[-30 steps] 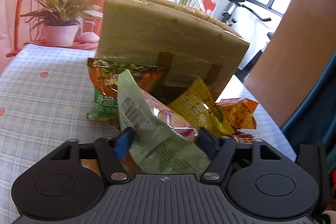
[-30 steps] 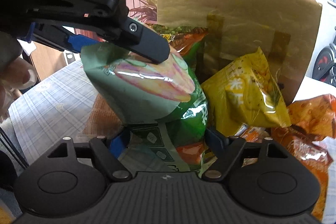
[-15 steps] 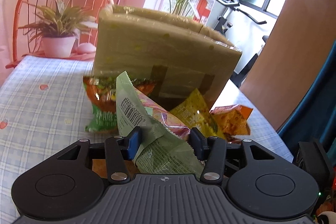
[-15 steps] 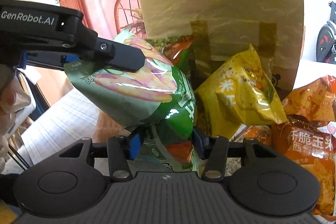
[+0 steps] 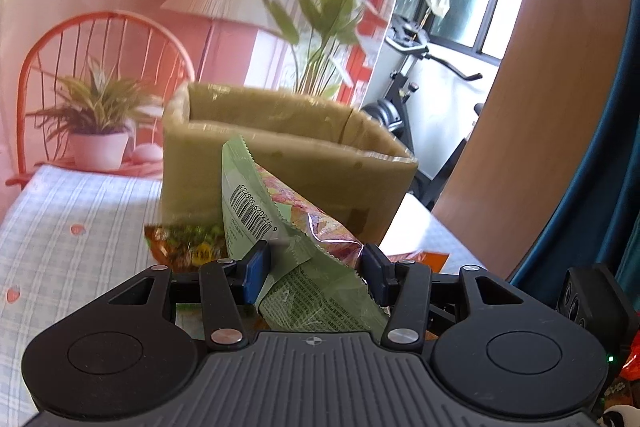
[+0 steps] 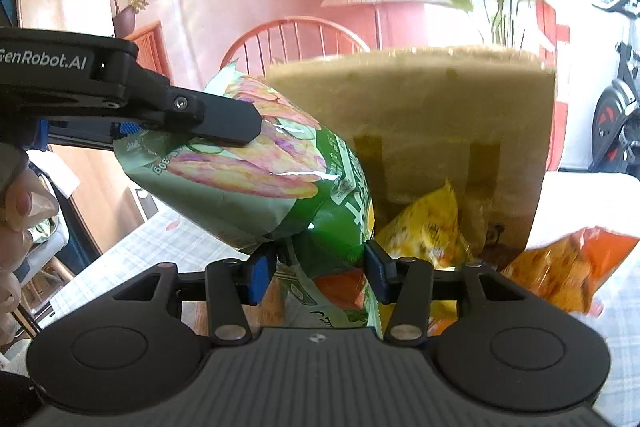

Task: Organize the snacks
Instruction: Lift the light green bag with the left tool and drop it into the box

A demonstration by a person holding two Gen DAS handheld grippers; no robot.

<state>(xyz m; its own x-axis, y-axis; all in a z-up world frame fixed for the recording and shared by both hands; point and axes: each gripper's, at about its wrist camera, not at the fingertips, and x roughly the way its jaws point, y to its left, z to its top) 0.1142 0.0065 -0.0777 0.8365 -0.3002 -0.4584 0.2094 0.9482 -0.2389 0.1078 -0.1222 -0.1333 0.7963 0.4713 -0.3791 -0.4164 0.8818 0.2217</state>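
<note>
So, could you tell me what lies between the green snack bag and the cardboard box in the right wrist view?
A yellow snack bag leans against the cardboard box, just right of the green snack bag; the right wrist view shows it.

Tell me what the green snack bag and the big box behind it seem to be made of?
Green snack bag: apparently glossy plastic film, judging by bright glare, crinkles and its zigzag-cut sealed edge. Box: probably matte brown cardboard, with tape strips on its side.

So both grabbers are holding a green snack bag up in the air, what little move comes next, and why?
Probably carry them forward over the cardboard box's open top. The left gripper is shut on the pale green bag, and the right gripper on the dark green bag, both lifted off the table, and the box stands just ahead.
</note>
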